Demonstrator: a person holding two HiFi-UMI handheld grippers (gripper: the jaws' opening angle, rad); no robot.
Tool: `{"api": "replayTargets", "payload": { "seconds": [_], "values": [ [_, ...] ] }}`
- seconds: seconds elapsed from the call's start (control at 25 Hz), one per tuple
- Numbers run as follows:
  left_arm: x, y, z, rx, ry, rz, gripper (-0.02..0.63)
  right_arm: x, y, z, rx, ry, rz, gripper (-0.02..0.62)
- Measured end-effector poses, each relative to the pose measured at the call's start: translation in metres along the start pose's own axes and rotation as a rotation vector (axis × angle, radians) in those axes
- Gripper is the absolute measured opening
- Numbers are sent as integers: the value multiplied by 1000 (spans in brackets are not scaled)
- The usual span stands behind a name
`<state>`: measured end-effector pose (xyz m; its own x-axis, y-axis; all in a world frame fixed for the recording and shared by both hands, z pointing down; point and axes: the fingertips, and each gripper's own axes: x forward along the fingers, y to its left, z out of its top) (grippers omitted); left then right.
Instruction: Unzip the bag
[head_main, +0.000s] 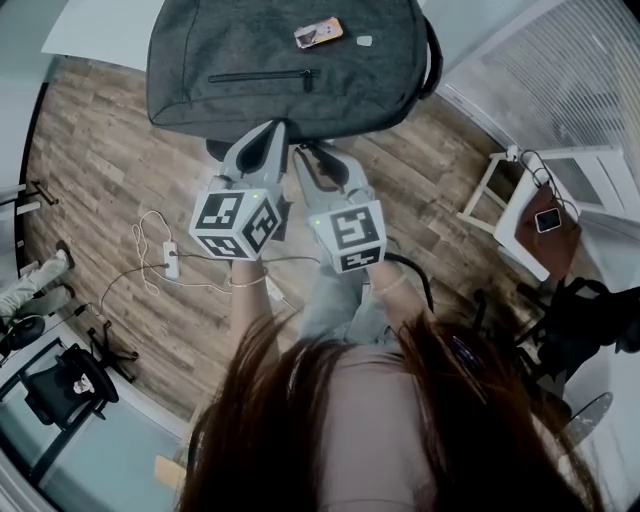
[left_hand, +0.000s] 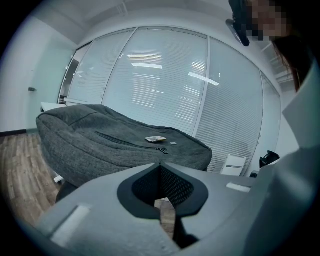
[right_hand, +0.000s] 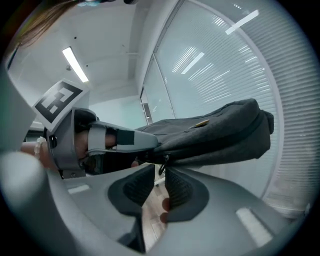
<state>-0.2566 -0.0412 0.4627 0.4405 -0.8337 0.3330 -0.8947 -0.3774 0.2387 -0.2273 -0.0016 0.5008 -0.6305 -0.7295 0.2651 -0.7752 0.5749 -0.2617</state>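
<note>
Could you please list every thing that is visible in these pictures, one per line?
backpack: one, dark grey, top of head view
card: one, orange-white, on the backpack
zipper pull: one, dark, at backpack's near edge, between right claw's tips
power strip: one, white, on wooden floor, left
chair: one, black, lower left
side table: one, white, right
hair: brown, bottom of head view
left claw: one, grey, shut, at backpack's edge
right claw: one, grey, open

No text or label is legible.
</note>
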Motion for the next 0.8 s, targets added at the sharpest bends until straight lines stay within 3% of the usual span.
{"api": "replayTargets", "payload": {
  "seconds": [0.12, 0.32, 0.64, 0.8],
  "values": [
    [1, -1, 0, -5, 0, -1, 8, 0, -6, -3, 32, -9, -23, 23],
    [0, 0, 0, -14, -3, 4, 8, -3, -9, -2, 26, -10, -51, 12],
    [1, 1, 0, -18, -1, 45, 8, -12, -13, -3, -190, 48, -98, 11],
    [2, 0, -1, -15, -2, 61, 8, -16, -16, -3, -221, 65, -119, 11]
  ]
}}
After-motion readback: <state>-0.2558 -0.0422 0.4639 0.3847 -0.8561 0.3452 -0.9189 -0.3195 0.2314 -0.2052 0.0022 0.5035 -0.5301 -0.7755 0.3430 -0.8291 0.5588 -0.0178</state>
